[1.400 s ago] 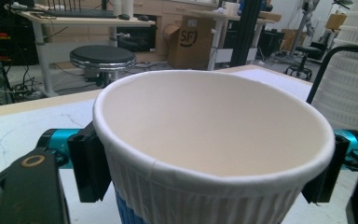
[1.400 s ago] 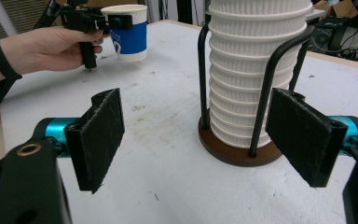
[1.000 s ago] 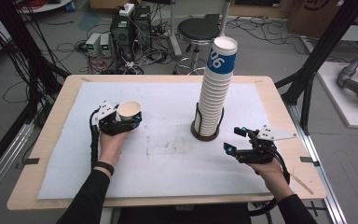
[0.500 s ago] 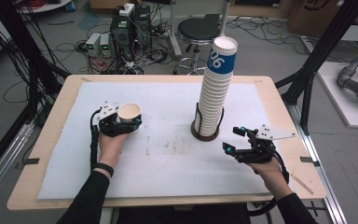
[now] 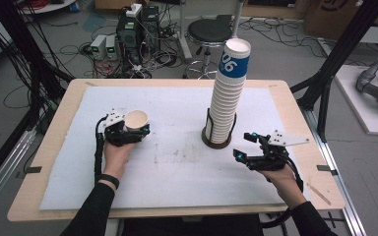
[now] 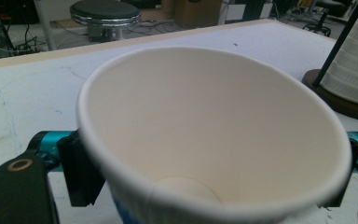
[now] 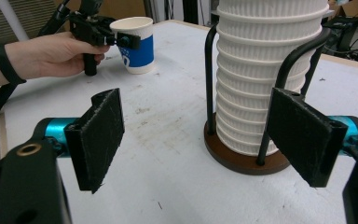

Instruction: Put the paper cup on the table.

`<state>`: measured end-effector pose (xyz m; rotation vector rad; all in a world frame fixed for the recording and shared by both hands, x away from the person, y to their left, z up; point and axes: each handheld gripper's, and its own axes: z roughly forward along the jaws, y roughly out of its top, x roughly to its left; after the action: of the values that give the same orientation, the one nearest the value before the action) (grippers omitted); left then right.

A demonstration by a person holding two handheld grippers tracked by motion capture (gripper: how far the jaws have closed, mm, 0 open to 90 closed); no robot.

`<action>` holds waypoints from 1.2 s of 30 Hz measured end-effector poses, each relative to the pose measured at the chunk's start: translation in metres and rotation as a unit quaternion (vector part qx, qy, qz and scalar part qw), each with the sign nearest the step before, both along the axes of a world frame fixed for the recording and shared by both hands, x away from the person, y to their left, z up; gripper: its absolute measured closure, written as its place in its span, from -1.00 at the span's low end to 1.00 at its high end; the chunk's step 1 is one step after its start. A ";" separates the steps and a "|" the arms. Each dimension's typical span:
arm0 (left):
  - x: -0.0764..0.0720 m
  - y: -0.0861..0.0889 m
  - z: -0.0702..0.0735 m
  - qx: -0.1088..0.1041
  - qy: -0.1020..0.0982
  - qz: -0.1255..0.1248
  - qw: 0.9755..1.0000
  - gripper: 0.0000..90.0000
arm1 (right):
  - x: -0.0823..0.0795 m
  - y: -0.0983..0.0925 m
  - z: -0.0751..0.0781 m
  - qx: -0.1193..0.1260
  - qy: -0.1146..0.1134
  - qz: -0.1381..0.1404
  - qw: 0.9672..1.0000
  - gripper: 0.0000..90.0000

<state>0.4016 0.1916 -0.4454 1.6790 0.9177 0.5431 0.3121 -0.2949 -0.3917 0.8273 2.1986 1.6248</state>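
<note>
**Clerk:** Paper, white inside with a blue band low on the outer wall: item one, a single paper cup (image 5: pixel 137 120). Location?

**Checker:** Left half of the white table mat (image 5: pixel 177 162), standing upright between the jaws of the left gripper (image 5: pixel 133 132). Long axis vertical, mouth up, base on the mat. In the left gripper view the rim (image 6: pixel 209 135) tips toward the camera and the round bottom shows inside.

**Clerk:** Grip condition, left gripper?

**Checker:** Jaws have just been opening, with the cup between them. In the left gripper view the left pad (image 6: pixel 77 175) sits beside the wall under the rim; I cannot tell whether it presses on it.

**Clerk:** Item two?

**Checker:** Tall stack of ribbed white cups (image 5: pixel 226 98), mouths up, top one printed blue, standing in a black wire holder on a round brown base (image 5: pixel 215 142), right of centre. Axis near vertical, leaning slightly right at the top.

**Clerk:** Right gripper?

**Checker:** Right gripper (image 5: pixel 243 145) rests low on the mat just right of the base, jaws parted and empty, aimed at the stack; in the right gripper view its pads (image 7: pixel 100 137) frame the holder without touching.

**Clerk:** Changes since the earlier pictures?

**Checker:** Cup, stack and both hands sit in the same places; only the left jaws stand wider.
</note>
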 end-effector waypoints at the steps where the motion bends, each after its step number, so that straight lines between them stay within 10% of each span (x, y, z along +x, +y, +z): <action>1: 0.000 0.000 0.000 0.000 0.001 -0.001 1.000 -0.65 | 0.000 0.000 0.000 0.000 0.001 0.001 1.000 -0.56; 15: -0.010 0.000 0.007 0.027 0.018 0.021 0.999 -0.80 | 0.002 0.002 0.000 0.002 -0.002 0.006 1.000 -0.56; 36: -0.048 0.019 0.017 0.007 0.037 0.049 0.998 -0.80 | 0.008 0.005 0.002 0.007 -0.004 0.010 1.000 -0.56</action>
<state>0.3532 0.2102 -0.4285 1.6833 1.0554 0.5567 0.3196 -0.2899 -0.3896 0.8042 2.1992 1.6519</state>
